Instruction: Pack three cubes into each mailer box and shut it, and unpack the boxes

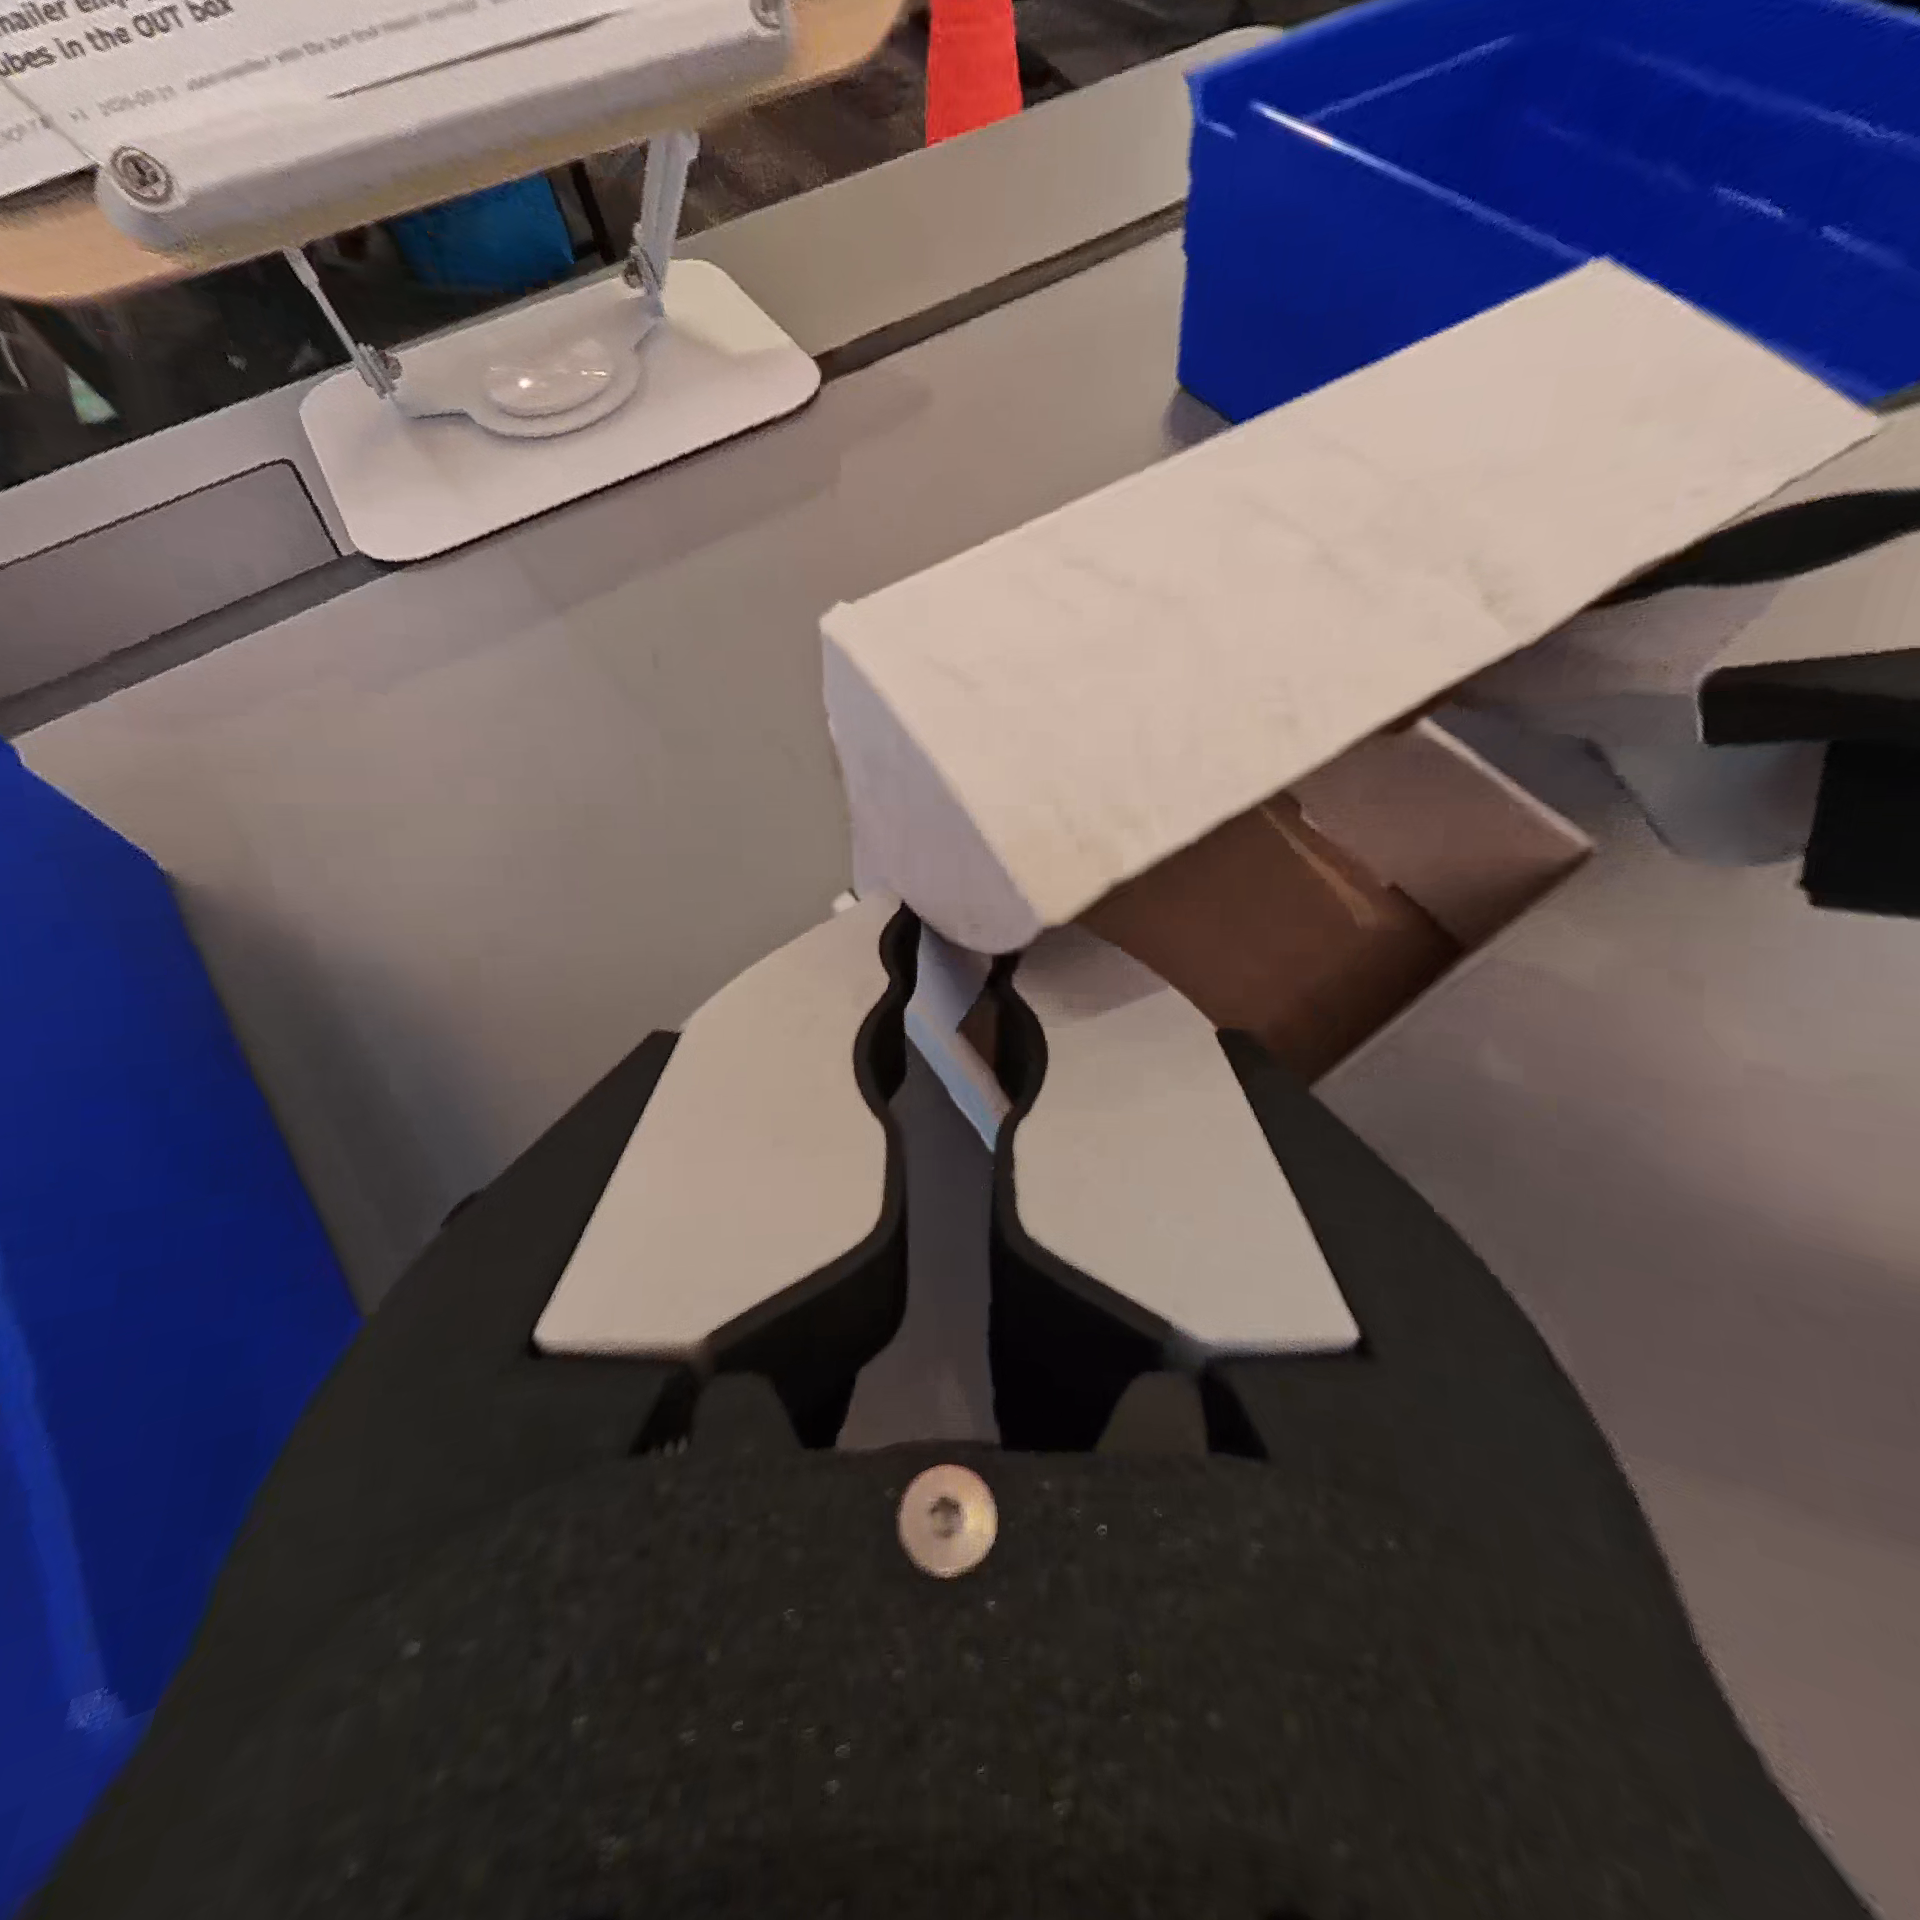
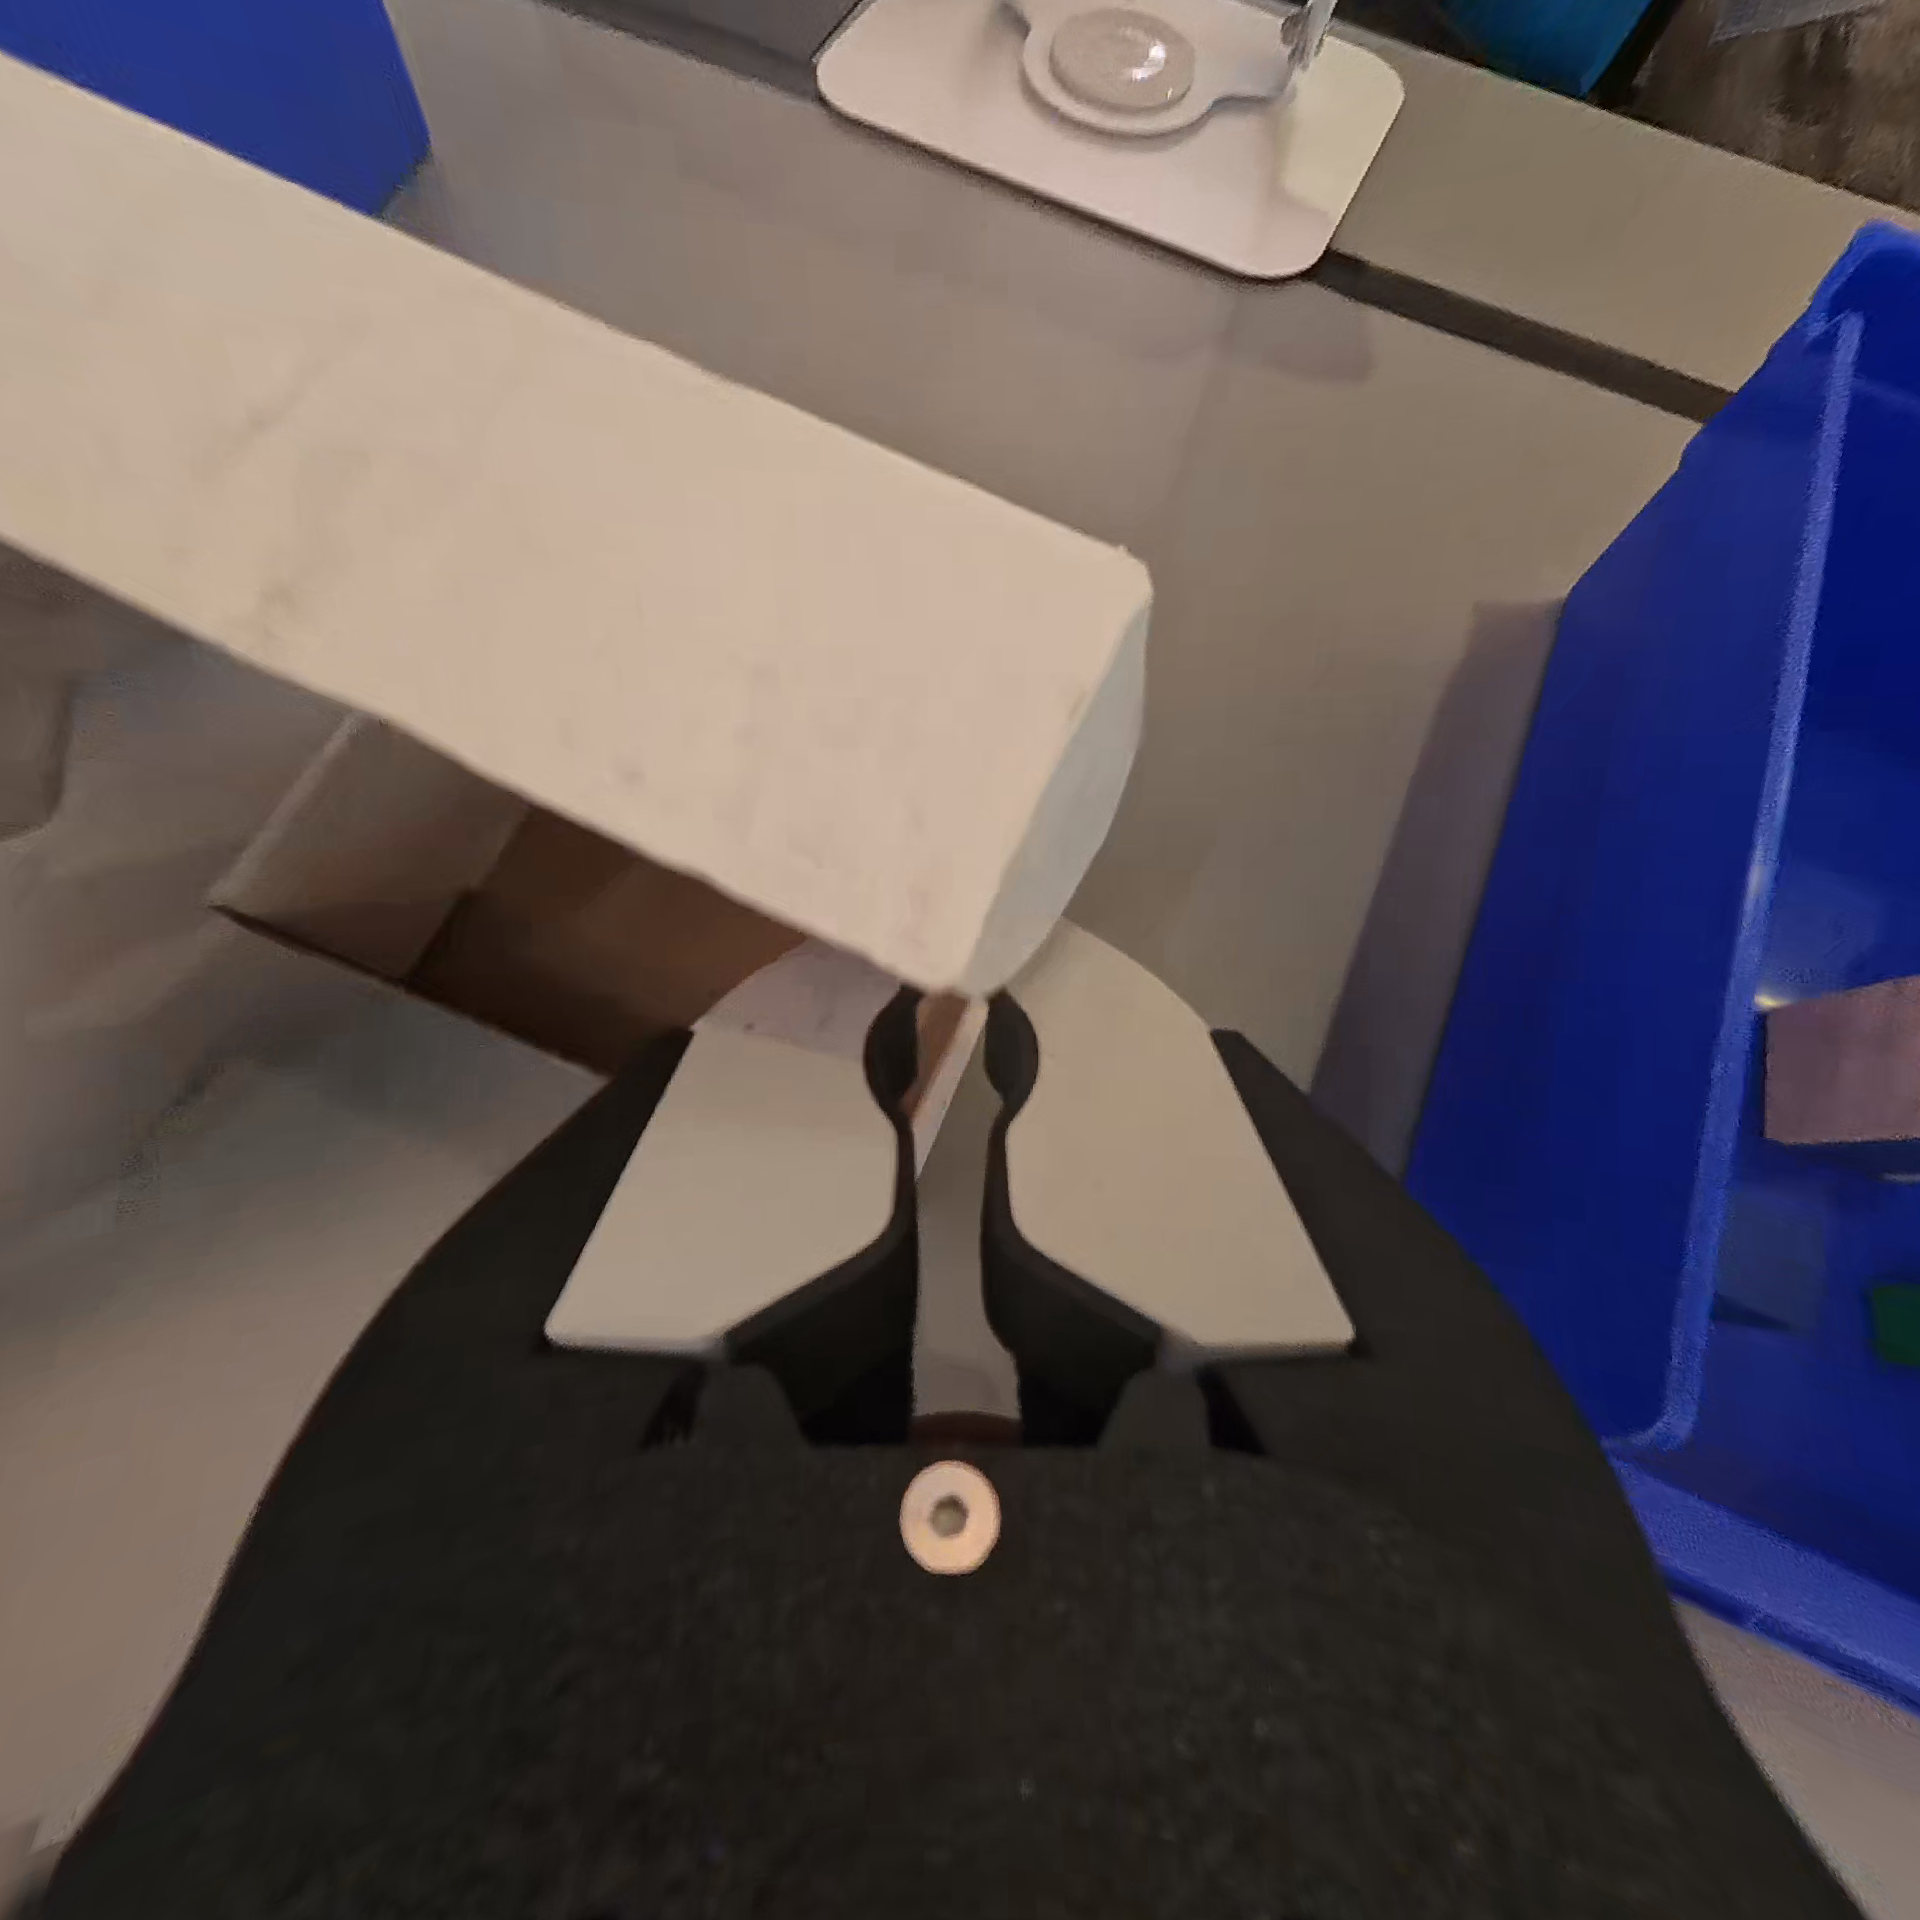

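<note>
A white mailer box sits on the grey table, its lid (image 1: 1247, 644) raised above the brown inside (image 1: 1278, 935). My left gripper (image 1: 951, 961) is shut on the lid's left front flap (image 1: 951, 1029). My right gripper (image 2: 951, 1023) is shut on the lid's right front flap (image 2: 945, 1081); the lid (image 2: 540, 582) slants across that view over the brown interior (image 2: 582, 935). The right gripper also shows as a black shape at the right edge of the left wrist view (image 1: 1829, 707). The inside of the box is mostly hidden by the lid; no cubes show in it.
A blue bin (image 1: 1558, 197) stands at the back right and holds small blocks, one purplish (image 2: 1839, 1060) and one green (image 2: 1896, 1320). Another blue bin (image 1: 114, 1247) is on the left. A white sign stand (image 1: 551, 416) sits at the table's far edge. About 15 centimetres separates my left fingertips from my right.
</note>
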